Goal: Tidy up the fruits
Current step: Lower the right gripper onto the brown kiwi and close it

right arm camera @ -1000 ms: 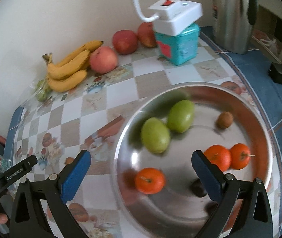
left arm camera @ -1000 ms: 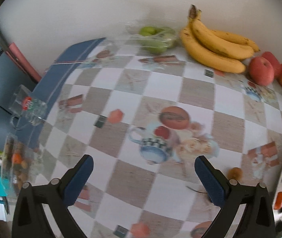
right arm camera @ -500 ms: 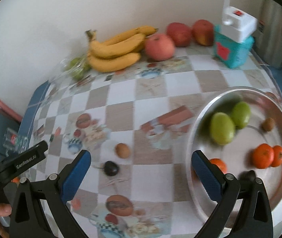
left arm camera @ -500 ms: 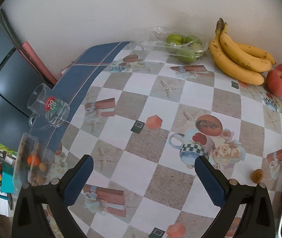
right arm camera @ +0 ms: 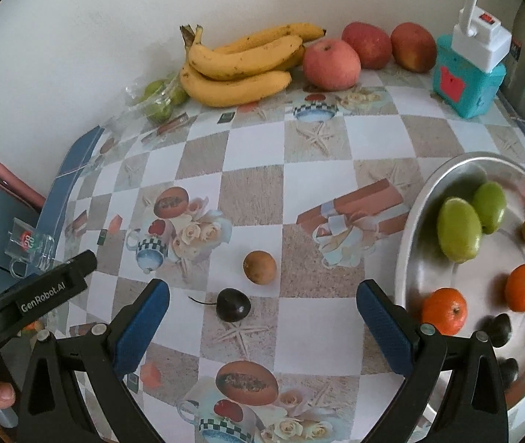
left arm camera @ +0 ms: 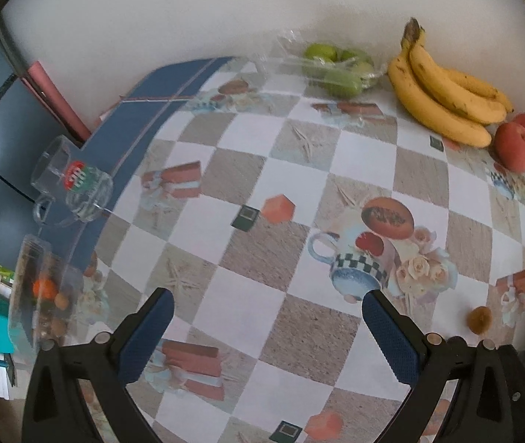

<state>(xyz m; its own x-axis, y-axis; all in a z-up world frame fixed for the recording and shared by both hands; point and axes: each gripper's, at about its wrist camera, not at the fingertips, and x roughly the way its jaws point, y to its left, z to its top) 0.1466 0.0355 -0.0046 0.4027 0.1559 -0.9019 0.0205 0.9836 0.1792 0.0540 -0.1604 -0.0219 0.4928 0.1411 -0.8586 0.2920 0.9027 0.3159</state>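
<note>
My right gripper (right arm camera: 262, 308) is open and empty above the table, with a dark cherry (right arm camera: 233, 305) and a small brown fruit (right arm camera: 259, 267) lying between and just beyond its fingers. A metal bowl (right arm camera: 415, 221) at the right holds two green fruits (right arm camera: 459, 229), several oranges (right arm camera: 444, 311), a brown fruit and dark cherries. My left gripper (left arm camera: 268, 319) is open and empty over bare tablecloth; the brown fruit (left arm camera: 479, 319) lies to its right. Bananas (right arm camera: 240, 66), red apples (right arm camera: 331, 64) and bagged green fruits (right arm camera: 159, 98) lie along the wall.
A teal box with a white switch unit (right arm camera: 469, 74) stands at the back right. A glass mug (left arm camera: 72, 181) and a clear plastic box (left arm camera: 40, 295) sit at the table's left edge. The left gripper's body (right arm camera: 37, 295) shows at the left of the right wrist view.
My right gripper has swung left from over the bowl to over the cherry and brown fruit. My left gripper's view shifted slightly; both stay open.
</note>
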